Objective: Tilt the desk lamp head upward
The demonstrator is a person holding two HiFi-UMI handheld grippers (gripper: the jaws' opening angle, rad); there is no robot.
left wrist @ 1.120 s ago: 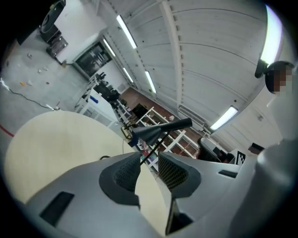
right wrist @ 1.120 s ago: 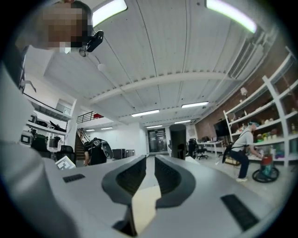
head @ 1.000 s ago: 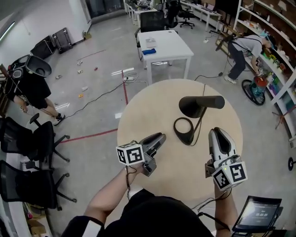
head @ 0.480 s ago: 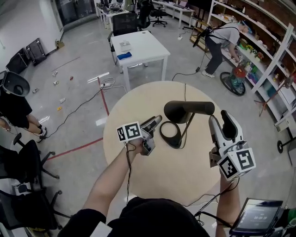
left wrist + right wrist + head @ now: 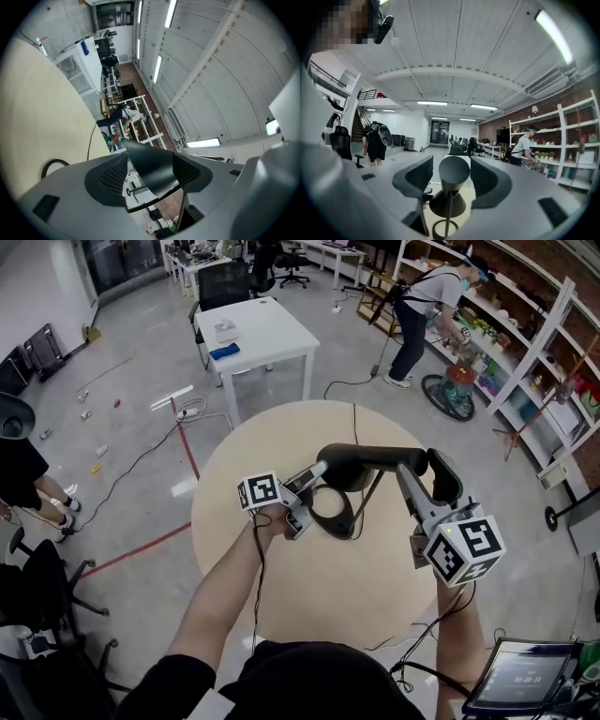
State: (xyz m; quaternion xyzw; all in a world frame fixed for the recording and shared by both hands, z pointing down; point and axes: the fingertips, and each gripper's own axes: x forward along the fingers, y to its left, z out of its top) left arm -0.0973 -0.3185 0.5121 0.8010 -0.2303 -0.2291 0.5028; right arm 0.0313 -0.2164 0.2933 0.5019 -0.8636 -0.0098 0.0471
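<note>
Black cylinder-headed desk lamp [image 5: 375,461] stands on the round beige table [image 5: 281,601]; the 2 grippers' jaws have just been opening and stand spread; left gripper [image 5: 317,472] straddles its shade; right gripper [image 5: 427,471] brackets the head's rear end.

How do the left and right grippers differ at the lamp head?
The left gripper brackets the shade end of the lamp head; the right gripper brackets its rear end. The left is rolled sideways; the right sits level. Both grippers' jaws have just been opening, head between, unclamped.

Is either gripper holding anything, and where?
Nothing held. The left gripper and right gripper jaws have just been opening, straddling opposite ends of the lamp head without pressing.
</note>
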